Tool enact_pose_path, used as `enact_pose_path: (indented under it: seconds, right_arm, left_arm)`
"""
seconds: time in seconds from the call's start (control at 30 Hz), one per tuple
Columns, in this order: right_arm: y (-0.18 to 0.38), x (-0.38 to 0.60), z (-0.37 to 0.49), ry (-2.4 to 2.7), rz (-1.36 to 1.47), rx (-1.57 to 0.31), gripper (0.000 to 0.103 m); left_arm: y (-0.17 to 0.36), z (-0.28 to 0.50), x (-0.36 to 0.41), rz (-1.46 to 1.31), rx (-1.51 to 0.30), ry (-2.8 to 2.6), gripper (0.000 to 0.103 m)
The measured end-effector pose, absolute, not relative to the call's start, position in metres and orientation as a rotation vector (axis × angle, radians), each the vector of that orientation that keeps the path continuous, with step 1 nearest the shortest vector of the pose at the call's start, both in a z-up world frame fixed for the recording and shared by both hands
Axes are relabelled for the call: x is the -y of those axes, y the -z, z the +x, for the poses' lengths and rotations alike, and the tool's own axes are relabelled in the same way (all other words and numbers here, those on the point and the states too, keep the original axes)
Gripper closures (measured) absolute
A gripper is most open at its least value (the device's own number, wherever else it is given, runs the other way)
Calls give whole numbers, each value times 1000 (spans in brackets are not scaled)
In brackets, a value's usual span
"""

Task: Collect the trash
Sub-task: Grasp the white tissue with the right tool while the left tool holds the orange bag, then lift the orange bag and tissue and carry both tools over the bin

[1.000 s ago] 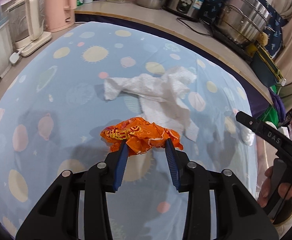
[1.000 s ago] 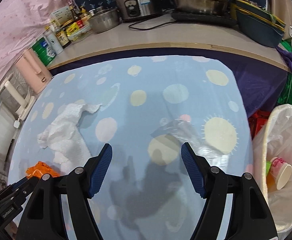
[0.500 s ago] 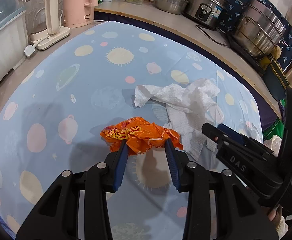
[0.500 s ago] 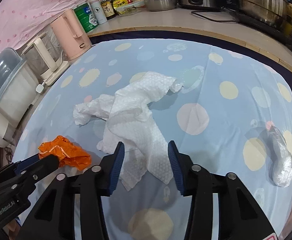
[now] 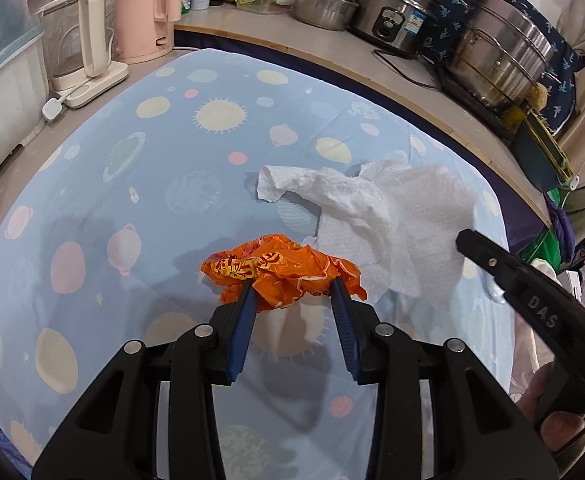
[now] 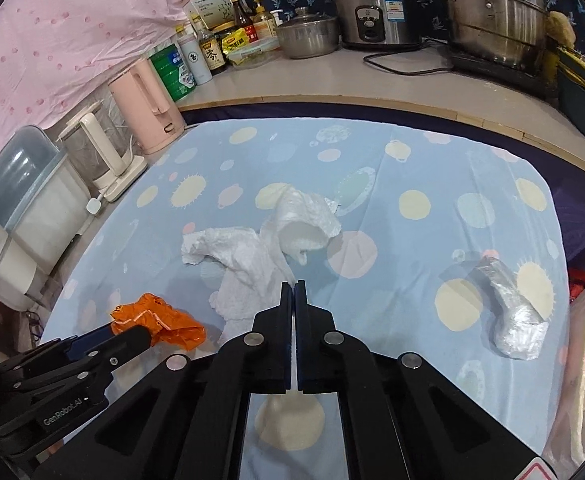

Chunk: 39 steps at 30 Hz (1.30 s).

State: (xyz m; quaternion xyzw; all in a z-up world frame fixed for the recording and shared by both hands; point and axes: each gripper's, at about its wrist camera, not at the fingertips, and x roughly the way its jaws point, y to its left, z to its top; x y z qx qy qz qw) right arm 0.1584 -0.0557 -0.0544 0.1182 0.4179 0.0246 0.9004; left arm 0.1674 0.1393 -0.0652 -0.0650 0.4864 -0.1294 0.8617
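My left gripper was clamped on the orange wrapper, held w/ both blue fingers just above the planet-print tablecloth. My right gripper had its jaws pressed together on a corner of the white paper towel, rest of it draped on the cloth just beyond. Clear plastic wad lay to the right, well apart. Farther back: pink kettle, rice cooker.
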Motion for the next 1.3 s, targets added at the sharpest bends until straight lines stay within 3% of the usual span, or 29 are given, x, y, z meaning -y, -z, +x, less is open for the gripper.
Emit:
enact_pose_path:
  seconds: [0.67, 1.3]
  right_arm:
    - [-44, 120, 46, 26, 338, -624, 101]
    - [-35, 217, -28, 259, 441, -575, 101]
  left_arm:
    - [22, 102, -75, -38, -967, 448, 67]
    - [-5, 60, 10, 81, -916, 612, 67]
